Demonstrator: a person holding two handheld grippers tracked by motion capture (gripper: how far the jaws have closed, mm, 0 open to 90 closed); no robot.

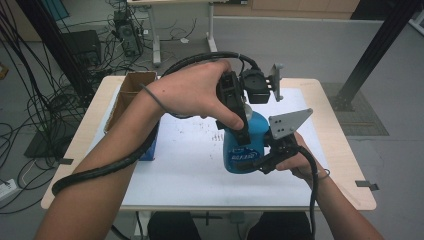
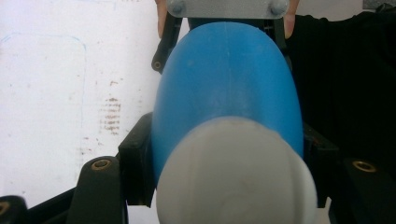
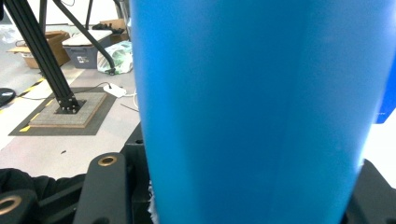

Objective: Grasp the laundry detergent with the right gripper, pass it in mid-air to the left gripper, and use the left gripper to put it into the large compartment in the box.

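A blue bottle [image 1: 244, 146] with a white cap [image 2: 233, 179] stands upright over the white sheet, held by both grippers. My left gripper [image 1: 244, 131] comes down from above and is shut on the bottle's top, its jaws on either side just below the cap. In the left gripper view the blue body [image 2: 226, 84] runs away from the cap between the left gripper [image 2: 229, 161]. My right gripper [image 1: 256, 161] is shut on the bottle's lower body from the right; its grey plate [image 1: 289, 122] stands above it. The blue bottle wall [image 3: 261, 107] sits between the right gripper [image 3: 252, 191].
An open cardboard box [image 1: 131, 92] stands at the table's left, with a blue box [image 1: 151, 149] beside it. The white sheet [image 1: 185, 165] covers the table [image 1: 345, 165]; it carries dark smudges [image 1: 210, 127]. A black frame post [image 1: 372, 50] rises at the far right.
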